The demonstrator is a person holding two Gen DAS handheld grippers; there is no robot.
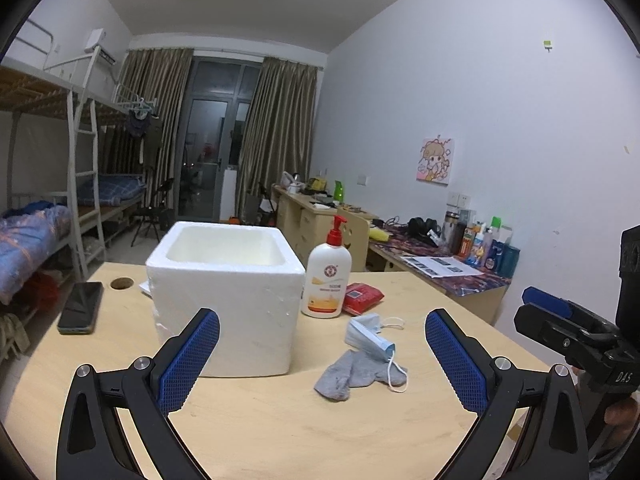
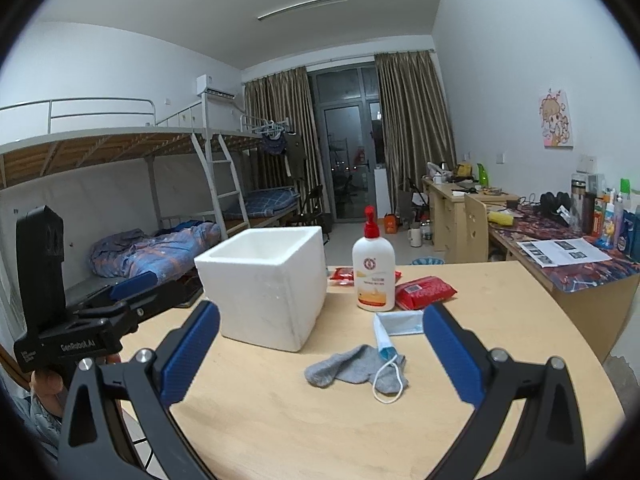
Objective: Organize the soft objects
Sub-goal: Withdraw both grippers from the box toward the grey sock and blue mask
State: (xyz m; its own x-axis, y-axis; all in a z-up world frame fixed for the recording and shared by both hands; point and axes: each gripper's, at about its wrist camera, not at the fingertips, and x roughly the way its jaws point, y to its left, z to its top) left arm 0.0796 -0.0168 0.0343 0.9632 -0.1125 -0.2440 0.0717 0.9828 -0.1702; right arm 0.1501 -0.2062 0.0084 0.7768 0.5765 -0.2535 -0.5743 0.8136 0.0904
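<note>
A grey sock (image 1: pixel 352 374) lies crumpled on the bare wood of the round table (image 1: pixel 260 432), towards its near edge. A pale blue face mask (image 1: pixel 370 334) rests partly on the sock, its white ear loop trailing over the sock's right end. Behind the mask, towards the table's middle, stands a white pump bottle (image 1: pixel 327 280) with a red nozzle, and just beside it lies a red packet (image 1: pixel 362 296); the right wrist view shows a second red packet (image 2: pixel 342 274) behind the bottle. Left of the bottle sits an open white foam box (image 1: pixel 228 296), upright; what it holds cannot be told. A dark phone (image 1: pixel 81 307) lies flat near the table's left edge, next to a round hole in the top.

The left gripper (image 1: pixel 322 364) hangs low above the near edge, level and pointing across the table, its blue-padded fingers (image 1: pixel 188 364) spread wide with nothing between them; the box and the sock show through the gap. The right gripper (image 2: pixel 320 360) is posed alike to its right, fingers (image 2: pixel 452 354) wide apart and empty, framing sock and mask. A hand (image 2: pixel 48 384) grips the left handle.
</note>
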